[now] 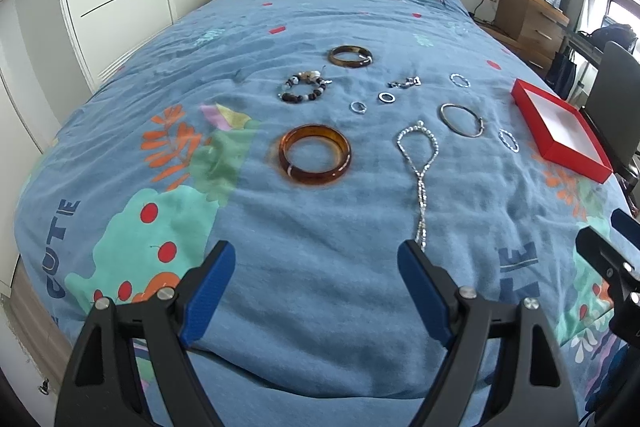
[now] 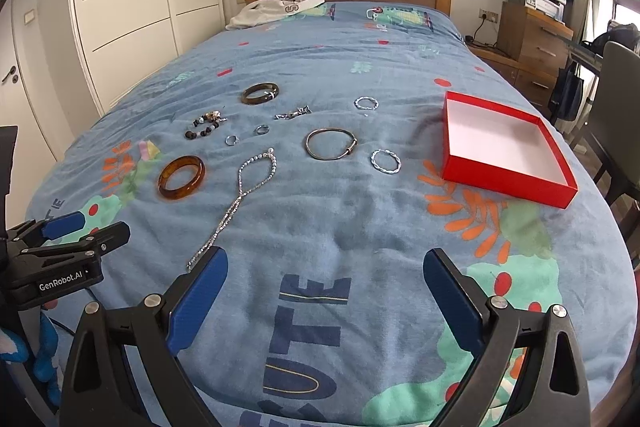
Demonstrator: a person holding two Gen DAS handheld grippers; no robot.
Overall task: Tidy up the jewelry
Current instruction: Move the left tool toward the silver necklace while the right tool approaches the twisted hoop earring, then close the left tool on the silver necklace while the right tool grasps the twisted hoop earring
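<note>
The jewelry lies all over the bedspread point(image 2: 320, 227): amber bangle point(image 2: 181, 177) at nine o'clock, chain point(image 2: 240, 195) beside it. Red box point(image 2: 505, 183) at three o'clock holds nothing, so sorting seems not begun. Left gripper point(image 1: 316, 279) and right gripper point(image 2: 325, 287) both spread, holding nothing.

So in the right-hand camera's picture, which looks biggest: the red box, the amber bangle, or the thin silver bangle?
1. red box, by far.
2 and 3. amber bangle and thin silver bangle look about the same across, so I won't rank them; the amber band is much thicker.
</note>
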